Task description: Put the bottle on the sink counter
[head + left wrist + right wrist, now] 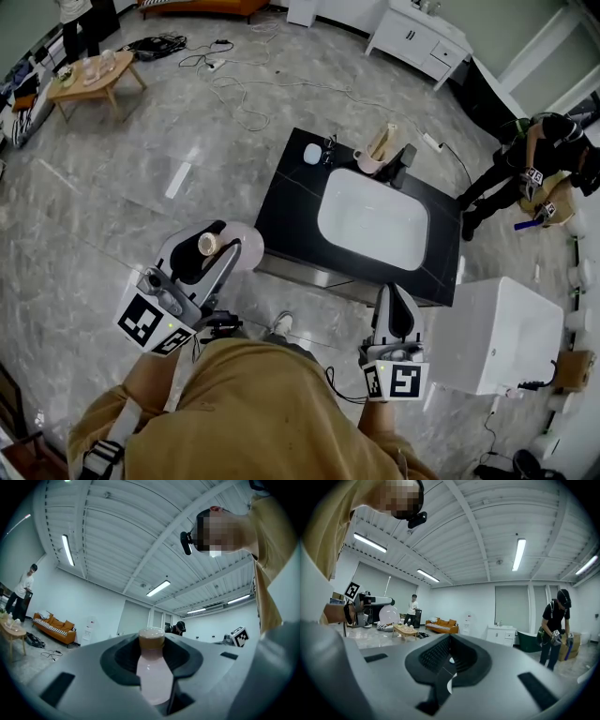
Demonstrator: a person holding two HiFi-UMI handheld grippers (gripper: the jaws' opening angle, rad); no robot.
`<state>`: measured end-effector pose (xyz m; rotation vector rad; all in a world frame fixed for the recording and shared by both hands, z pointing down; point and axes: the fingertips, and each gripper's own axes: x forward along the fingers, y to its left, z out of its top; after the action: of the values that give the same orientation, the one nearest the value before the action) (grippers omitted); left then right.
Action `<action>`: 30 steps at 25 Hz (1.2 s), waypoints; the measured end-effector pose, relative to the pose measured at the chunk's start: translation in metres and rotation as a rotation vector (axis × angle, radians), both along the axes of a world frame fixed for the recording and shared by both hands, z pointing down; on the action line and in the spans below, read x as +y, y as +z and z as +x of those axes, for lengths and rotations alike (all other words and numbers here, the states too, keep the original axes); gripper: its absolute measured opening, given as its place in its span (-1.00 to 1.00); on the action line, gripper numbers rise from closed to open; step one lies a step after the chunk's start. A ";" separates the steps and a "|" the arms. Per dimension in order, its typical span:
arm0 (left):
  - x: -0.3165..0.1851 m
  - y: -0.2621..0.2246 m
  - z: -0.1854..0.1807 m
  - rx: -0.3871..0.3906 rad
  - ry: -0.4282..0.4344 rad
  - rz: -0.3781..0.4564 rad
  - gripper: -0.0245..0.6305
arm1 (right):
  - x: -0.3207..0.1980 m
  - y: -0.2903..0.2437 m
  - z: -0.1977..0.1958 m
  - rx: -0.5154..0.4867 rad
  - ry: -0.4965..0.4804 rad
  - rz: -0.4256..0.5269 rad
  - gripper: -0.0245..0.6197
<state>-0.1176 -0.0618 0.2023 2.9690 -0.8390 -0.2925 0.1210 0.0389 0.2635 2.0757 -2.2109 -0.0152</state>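
Head view: left gripper [217, 246], in the lower left of the frame, is carrying the bottle [207, 245] with its tan cap facing up. It is hanging over the grey floor [141, 187], just left of the black sink bench [291, 192] at centre and not on it. Right gripper [395, 298], lower right of centre, is overlapping the bench's near edge in the picture.

Left gripper view: fingers [119, 660] are pinching the pale pink bottle from both sides, bottom centre of the frame, cap topmost.

Right gripper view: fingers [436, 658] are sitting pressed together, carrying nothing; a thin light sliver is showing at the seam.
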 end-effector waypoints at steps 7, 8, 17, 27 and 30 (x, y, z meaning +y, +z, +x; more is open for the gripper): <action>-0.015 0.008 0.019 -0.033 -0.010 0.009 -0.54 | -0.016 0.009 0.005 -0.019 -0.030 -0.014 -0.91; -0.018 0.010 0.021 -0.038 -0.011 0.010 -0.54 | -0.018 0.011 0.005 -0.019 -0.037 -0.016 -0.90; -0.046 0.027 0.039 -0.069 -0.025 0.012 -0.54 | -0.036 0.021 0.007 -0.023 -0.068 -0.045 -0.90; -0.074 0.058 0.058 -0.095 -0.024 0.006 -0.54 | -0.046 0.034 0.014 -0.025 -0.065 -0.076 -0.90; -0.082 0.066 0.064 -0.104 -0.024 0.005 -0.54 | -0.048 0.039 0.018 -0.027 -0.063 -0.089 -0.90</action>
<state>-0.0537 -0.1438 0.2680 3.0028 -0.8851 -0.1426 0.1389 -0.0095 0.3025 1.9722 -2.2481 0.1045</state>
